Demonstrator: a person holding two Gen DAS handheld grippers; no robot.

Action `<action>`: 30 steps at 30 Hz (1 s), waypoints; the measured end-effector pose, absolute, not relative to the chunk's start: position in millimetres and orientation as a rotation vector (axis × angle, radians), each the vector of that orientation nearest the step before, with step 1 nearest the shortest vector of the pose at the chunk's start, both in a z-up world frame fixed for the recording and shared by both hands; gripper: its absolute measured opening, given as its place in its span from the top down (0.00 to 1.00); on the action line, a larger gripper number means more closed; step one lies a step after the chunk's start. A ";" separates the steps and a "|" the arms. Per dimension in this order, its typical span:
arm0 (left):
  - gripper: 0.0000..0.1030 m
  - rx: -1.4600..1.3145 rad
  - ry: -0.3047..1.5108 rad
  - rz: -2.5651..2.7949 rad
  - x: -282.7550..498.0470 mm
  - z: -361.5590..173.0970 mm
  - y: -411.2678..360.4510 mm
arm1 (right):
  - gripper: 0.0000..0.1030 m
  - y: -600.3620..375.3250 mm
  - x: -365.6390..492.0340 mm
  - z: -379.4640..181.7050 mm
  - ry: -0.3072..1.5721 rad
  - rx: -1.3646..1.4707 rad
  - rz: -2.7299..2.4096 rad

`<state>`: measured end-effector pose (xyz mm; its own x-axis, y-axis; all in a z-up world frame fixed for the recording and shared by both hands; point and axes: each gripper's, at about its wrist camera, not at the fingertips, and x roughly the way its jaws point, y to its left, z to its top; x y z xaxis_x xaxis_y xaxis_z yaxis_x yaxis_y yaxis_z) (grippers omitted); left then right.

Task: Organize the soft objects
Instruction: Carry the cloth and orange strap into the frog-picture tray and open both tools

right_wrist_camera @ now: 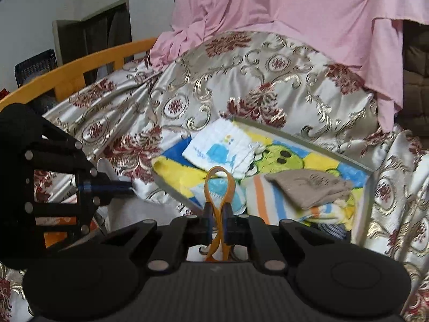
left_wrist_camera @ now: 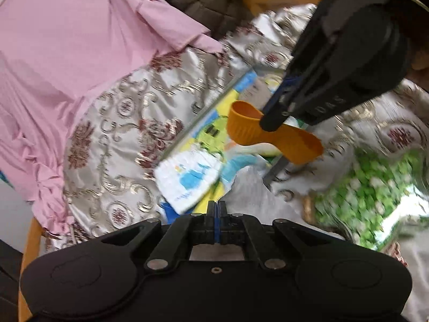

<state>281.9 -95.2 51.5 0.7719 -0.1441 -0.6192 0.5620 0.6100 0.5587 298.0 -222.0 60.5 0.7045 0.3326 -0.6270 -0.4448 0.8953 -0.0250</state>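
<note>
In the left wrist view the left gripper [left_wrist_camera: 216, 209] sits at the bottom centre of the frame with its fingers pressed flat together and nothing visible between them. In the right wrist view that same gripper appears at the left edge, pointing right toward a fold of the patterned bedspread [right_wrist_camera: 236, 80]; whether its tip touches the cloth cannot be told.

The right gripper [right_wrist_camera: 218, 216] stands at the bottom centre of its own view, its fingers nearly closed and pinching the narrow waist of an orange soft item [right_wrist_camera: 218, 187], squeezed so that a loop stands above the fingers. In the left wrist view the same item shows at centre right as two cup-like ends either side of the pinch, hanging above the bedding.

Beyond the grippers, a shallow grey tray [right_wrist_camera: 308, 136] lies on the bedspread, in the centre right of the right wrist view. In it lies a colourful yellow, blue and green blanket [right_wrist_camera: 316, 161]. A white folded nappy [right_wrist_camera: 219, 147] with a blue print rests at the tray's upper left, and a beige knitted cap [right_wrist_camera: 311, 187] lies on a striped cloth [right_wrist_camera: 270, 204] lower right.

A pink sheet [right_wrist_camera: 295, 13] drapes across the top of the frame. An orange wooden rail [right_wrist_camera: 80, 67] curves at the upper left.
</note>
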 end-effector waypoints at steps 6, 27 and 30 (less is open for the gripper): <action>1.00 0.789 0.501 -0.371 297.7 79.6 -99.8 | 0.93 -231.8 303.4 82.7 0.605 -0.161 0.425; 1.00 0.584 0.365 -0.209 403.0 67.4 -173.7 | 0.93 -284.5 391.3 66.0 0.560 -0.007 0.248; 1.00 0.562 0.390 -0.221 410.5 49.6 -181.0 | 0.93 -295.2 399.4 49.7 0.589 0.016 0.225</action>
